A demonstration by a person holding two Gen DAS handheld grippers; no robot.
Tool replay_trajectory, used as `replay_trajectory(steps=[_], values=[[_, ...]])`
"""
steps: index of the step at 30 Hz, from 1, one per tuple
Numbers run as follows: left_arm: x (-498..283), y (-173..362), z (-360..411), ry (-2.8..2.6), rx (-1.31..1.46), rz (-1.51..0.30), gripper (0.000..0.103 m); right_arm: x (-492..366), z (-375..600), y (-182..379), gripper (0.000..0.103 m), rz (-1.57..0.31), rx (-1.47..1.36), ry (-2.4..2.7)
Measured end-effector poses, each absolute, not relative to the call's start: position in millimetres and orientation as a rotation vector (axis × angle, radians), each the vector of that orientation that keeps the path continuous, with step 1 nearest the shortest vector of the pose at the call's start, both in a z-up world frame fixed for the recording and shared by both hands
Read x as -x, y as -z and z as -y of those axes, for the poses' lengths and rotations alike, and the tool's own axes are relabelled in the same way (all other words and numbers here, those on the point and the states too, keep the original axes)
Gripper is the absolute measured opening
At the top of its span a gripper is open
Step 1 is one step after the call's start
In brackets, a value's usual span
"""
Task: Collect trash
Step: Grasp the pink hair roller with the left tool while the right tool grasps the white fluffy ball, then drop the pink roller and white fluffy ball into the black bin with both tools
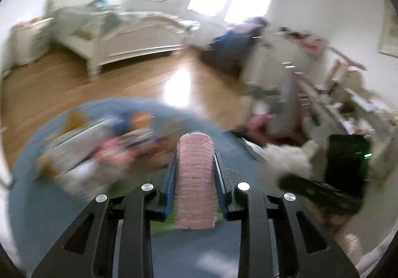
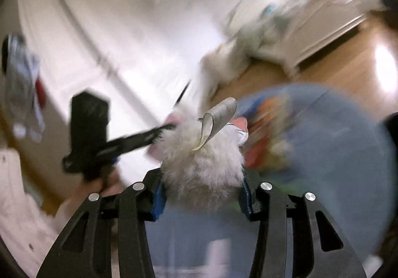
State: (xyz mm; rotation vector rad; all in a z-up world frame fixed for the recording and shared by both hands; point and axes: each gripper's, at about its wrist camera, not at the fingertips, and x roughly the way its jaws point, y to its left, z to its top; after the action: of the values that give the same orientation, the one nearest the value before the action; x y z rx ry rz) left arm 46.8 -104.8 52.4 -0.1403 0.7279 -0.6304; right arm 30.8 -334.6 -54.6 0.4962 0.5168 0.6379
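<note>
In the left wrist view my left gripper (image 1: 195, 166) is shut on a pink ribbed block (image 1: 195, 183), which stands upright between the blue pads (image 1: 170, 186). In the right wrist view my right gripper (image 2: 202, 186) is shut on a white fluffy item (image 2: 201, 163) with a curled grey tag (image 2: 219, 116) and a cartoon cat face (image 2: 237, 128). Each gripper shows in the other's view. The right gripper (image 1: 293, 176) with its white fluff (image 1: 291, 161) is at the lower right. The left gripper (image 2: 159, 132), held by a hand (image 2: 109, 181), is at the left.
Below both grippers lies a round blue rug (image 1: 37, 203) with a blurred heap of colourful toys (image 1: 107, 151). A white bed (image 1: 129, 36) stands at the back on a wooden floor (image 1: 62, 89). Cluttered shelves (image 1: 335, 104) line the right wall. The pictures are motion-blurred.
</note>
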Motion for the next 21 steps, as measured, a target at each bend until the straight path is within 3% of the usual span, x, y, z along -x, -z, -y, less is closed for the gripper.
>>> replay_trajectory(steps=[6,11,16,21], values=[[-83,-44,250,0.885,0.153,-0.771,0.029,-41,454,102,0.047,-0.527,-0.529,-0.131],[-129,18,352,0.951,0.112,-0.952,0.029,-76,515,166,0.047,-0.617,-0.646,-0.02],[-155,63,386,0.941,0.1,-1.061,0.029,-106,537,223,0.047,-0.701,-0.736,0.004],[-172,76,402,0.902,0.045,-1.07,0.03,-107,544,241,0.05,-0.723,-0.772,-0.005]])
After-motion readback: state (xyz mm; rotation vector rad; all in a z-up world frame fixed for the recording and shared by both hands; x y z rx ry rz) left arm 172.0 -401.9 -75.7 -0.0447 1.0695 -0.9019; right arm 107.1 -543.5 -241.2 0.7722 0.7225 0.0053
